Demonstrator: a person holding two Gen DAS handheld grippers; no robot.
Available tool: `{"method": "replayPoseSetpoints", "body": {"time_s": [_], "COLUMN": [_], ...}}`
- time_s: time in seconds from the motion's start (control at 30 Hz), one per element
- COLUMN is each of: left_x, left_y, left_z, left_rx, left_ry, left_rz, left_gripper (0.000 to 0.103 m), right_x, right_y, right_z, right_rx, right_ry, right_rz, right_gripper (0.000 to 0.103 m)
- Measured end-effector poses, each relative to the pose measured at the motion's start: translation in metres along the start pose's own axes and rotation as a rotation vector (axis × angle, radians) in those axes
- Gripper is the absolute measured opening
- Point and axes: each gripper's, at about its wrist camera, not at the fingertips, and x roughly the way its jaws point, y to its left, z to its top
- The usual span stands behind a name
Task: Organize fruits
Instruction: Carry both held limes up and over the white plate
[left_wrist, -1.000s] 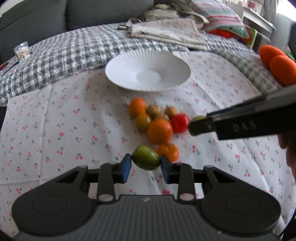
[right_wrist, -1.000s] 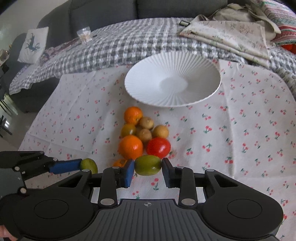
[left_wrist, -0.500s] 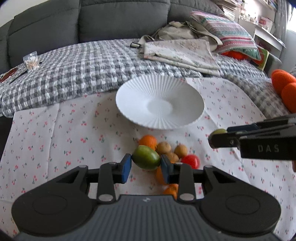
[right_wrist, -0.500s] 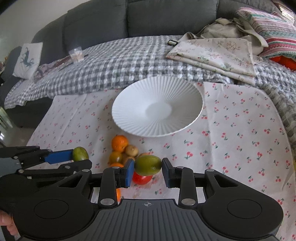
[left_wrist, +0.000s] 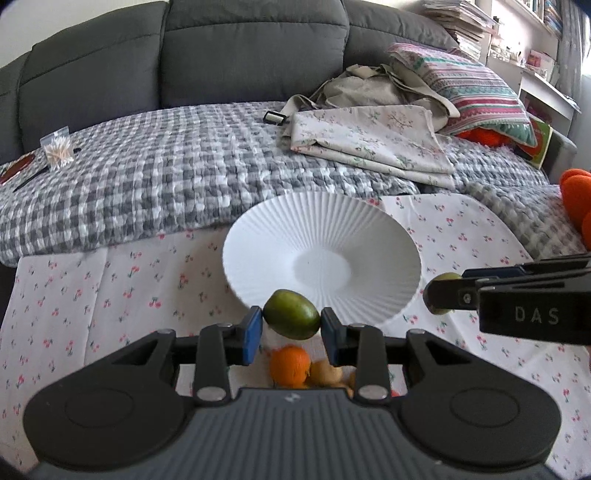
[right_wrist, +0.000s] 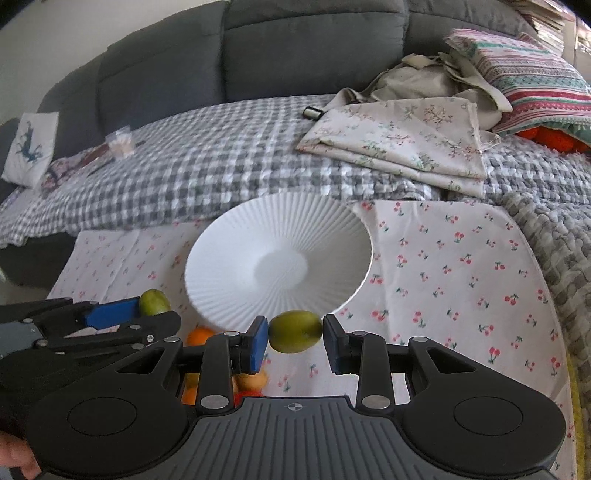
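My left gripper (left_wrist: 291, 325) is shut on a green fruit (left_wrist: 291, 319), held above the near rim of the white ribbed plate (left_wrist: 321, 229). My right gripper (right_wrist: 294, 334) is shut on a second green fruit (right_wrist: 295, 331), also over the plate's (right_wrist: 280, 229) near rim. Each gripper shows in the other's view: the right one (left_wrist: 439, 295) at the right, the left one (right_wrist: 151, 304) at the left. The pile of fruits, an orange (left_wrist: 289, 365) and small brown ones (left_wrist: 325, 373), lies on the cherry-print cloth (left_wrist: 110, 288) below the fingers, mostly hidden.
A grey checked blanket (left_wrist: 166, 173) covers the sofa behind the plate. Folded floral cloth (left_wrist: 369, 140), a bag and a striped pillow (left_wrist: 469, 88) lie at the back right. Orange objects (left_wrist: 576, 199) sit at the right edge. A small packet (left_wrist: 57, 151) lies far left.
Both grippers have lifted with their green fruits and moved forward from over the fruit pile to the plate's near rim. The pile has dropped below the fingers.
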Motion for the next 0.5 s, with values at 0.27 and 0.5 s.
{"method": "replayPoseSetpoints", "body": {"time_s": [0.27, 0.5], "left_x": [0.035, 0.06], "left_y": [0.0, 0.008], "left_z": [0.009, 0.012], "left_rx": [0.044, 0.066], "left_ry": [-0.003, 0.009], "left_rz": [-0.006, -0.021], "left_gripper": [0.033, 0.033], "right_x": [0.026, 0.057], "right_y": [-0.002, -0.009], "right_z": [0.017, 0.021], "right_rx": [0.015, 0.018], "right_ry": [0.007, 0.044], "right_rz": [-0.003, -0.002], "right_gripper": [0.031, 0.026]}}
